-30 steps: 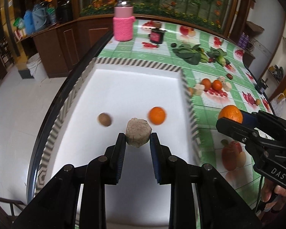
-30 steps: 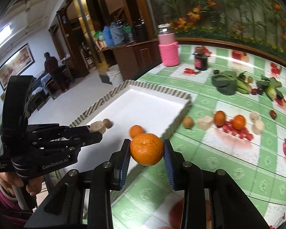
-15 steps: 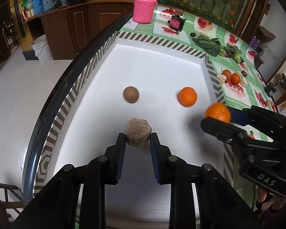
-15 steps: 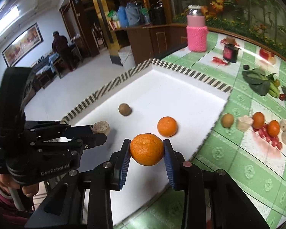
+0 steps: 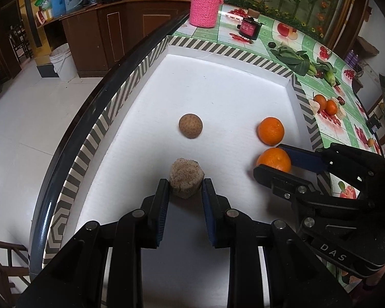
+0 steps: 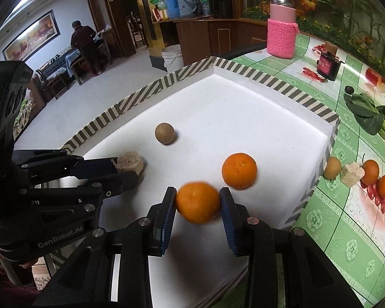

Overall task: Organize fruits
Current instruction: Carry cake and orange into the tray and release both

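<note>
The white tray (image 5: 218,95) with the striped rim is taken as the landmark. The left gripper (image 5: 186,192) is seen over the near part of the tray, jaws clamped on a tan, rough, faceted block (image 5: 186,178); whether the block touches the tray floor cannot be told. The right gripper (image 6: 198,205) is held over the near right part of the tray, jaws closed on an orange (image 6: 198,202), which looks slightly blurred. A second orange (image 6: 239,170) is found lying on the tray floor just beyond the held one, near the tray's right wall; in the left wrist view the two oranges are seen almost touching. A round brown fruit (image 5: 190,125) is seen resting near the middle of the tray, apart from both grippers. Outside the tray's right wall, on the green patterned tablecloth (image 6: 328,220), a brown round fruit (image 6: 332,168), a pale cube (image 6: 351,174) and two small oranges (image 6: 371,172) are lined up close together. Beyond the tray's far wall, a jar in a pink knitted sleeve (image 5: 205,7), a small dark jar (image 5: 249,28) and leafy greens (image 5: 295,60) are noted on the cloth.
</note>
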